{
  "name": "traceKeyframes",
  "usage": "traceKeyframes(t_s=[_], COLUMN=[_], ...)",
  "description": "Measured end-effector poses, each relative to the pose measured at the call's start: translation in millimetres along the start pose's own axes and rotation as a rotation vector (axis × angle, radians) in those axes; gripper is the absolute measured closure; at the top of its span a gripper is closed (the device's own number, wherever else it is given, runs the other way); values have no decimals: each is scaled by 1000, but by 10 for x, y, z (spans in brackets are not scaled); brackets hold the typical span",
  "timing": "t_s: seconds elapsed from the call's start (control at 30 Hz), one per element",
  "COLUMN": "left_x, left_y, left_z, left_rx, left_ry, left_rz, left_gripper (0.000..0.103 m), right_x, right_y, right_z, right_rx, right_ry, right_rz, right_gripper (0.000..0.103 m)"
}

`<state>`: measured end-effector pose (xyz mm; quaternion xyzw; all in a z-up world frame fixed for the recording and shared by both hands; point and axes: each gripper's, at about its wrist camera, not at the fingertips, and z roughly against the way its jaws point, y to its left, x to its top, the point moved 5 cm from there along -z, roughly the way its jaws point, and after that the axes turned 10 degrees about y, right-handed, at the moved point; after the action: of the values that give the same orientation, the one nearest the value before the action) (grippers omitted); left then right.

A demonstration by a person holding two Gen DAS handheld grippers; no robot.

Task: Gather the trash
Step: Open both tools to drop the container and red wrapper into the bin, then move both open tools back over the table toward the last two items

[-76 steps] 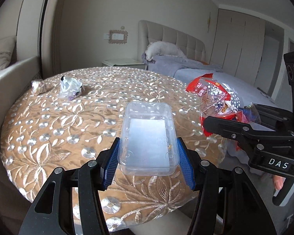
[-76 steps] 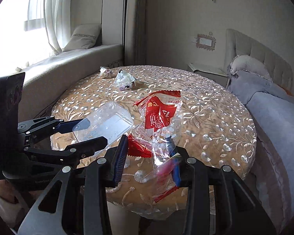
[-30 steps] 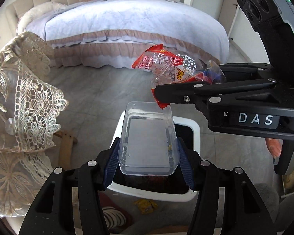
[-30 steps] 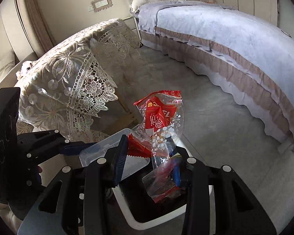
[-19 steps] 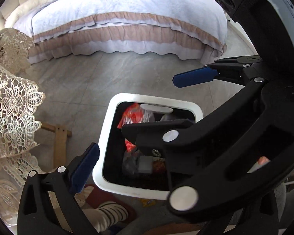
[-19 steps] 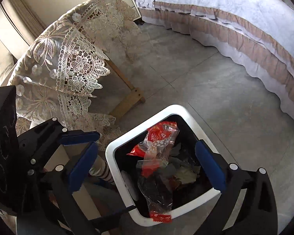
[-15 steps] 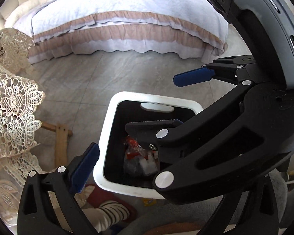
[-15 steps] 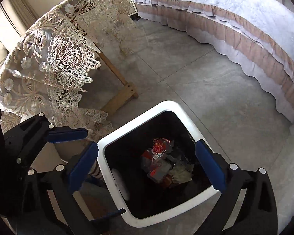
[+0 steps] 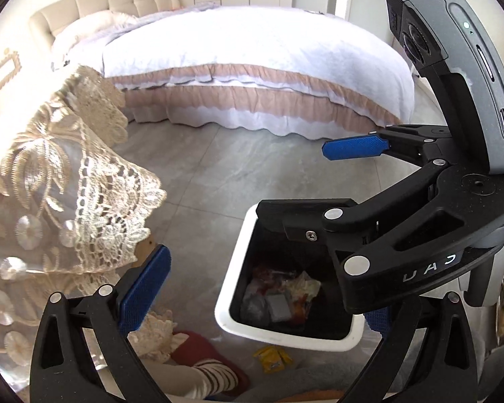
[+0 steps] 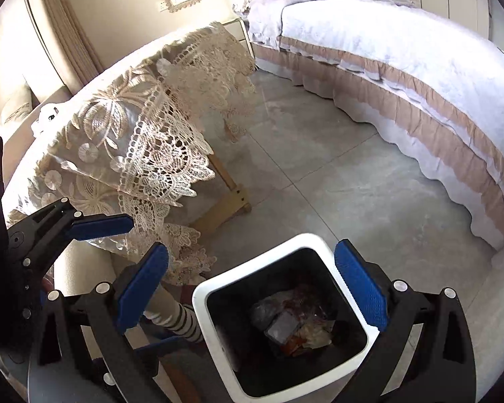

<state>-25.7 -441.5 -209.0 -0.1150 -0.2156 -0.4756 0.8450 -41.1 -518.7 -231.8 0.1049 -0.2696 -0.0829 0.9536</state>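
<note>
A white-rimmed black bin (image 9: pixel 232 265) stands on the floor below both grippers. Inside it lie the clear plastic container (image 9: pixel 279 307) and crumpled red and clear wrappers (image 9: pixel 268 277). My left gripper (image 9: pixel 255 268) is open and empty above the bin's near rim; its right finger is hidden behind the right gripper. My right gripper (image 9: pixel 290 178) crosses in from the right, open and empty. In the right wrist view the right gripper (image 10: pixel 252 250) frames the bin (image 10: pixel 201 302) and its trash (image 10: pixel 292 325). A blue pad (image 10: pixel 100 226) of the left gripper shows at the left.
A table under a lace cloth (image 10: pixel 134 117) stands left of the bin, with white crumpled trash (image 10: pixel 45 114) on top. A bed (image 9: pixel 252 60) fills the back. A yellow wrapper (image 9: pixel 272 359) lies on the floor beside a person's striped-sock foot (image 9: pixel 215 376).
Both grippers opened over the bin. The clear container and the wrappers fell in and now lie at the bottom. Both grippers have since lifted slightly and tilted up.
</note>
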Motion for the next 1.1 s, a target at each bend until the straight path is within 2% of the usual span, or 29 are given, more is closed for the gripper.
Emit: traceKeyframes(t_s=[0.33,0.57,0.9,1.1], left_x=[41,-61,-407,-659], left_y=[495,998,1760,2409], left_z=[780,1293,1800,2012], left_rx=[122,237,379,468], left_ry=[-182,-287,-369,-373], left_rz=[87,184,345,450], left_gripper=[5,5,5,5], right_x=[556,864,1263,1524], right_y=[808,1526,2485,3019], right_z=[482,607,572,467], right_rx=[59,101,164,196], right_ry=[-169,-248,-331,-383], right_rz=[196,345,526,622], right_gripper=[4,4,4,4])
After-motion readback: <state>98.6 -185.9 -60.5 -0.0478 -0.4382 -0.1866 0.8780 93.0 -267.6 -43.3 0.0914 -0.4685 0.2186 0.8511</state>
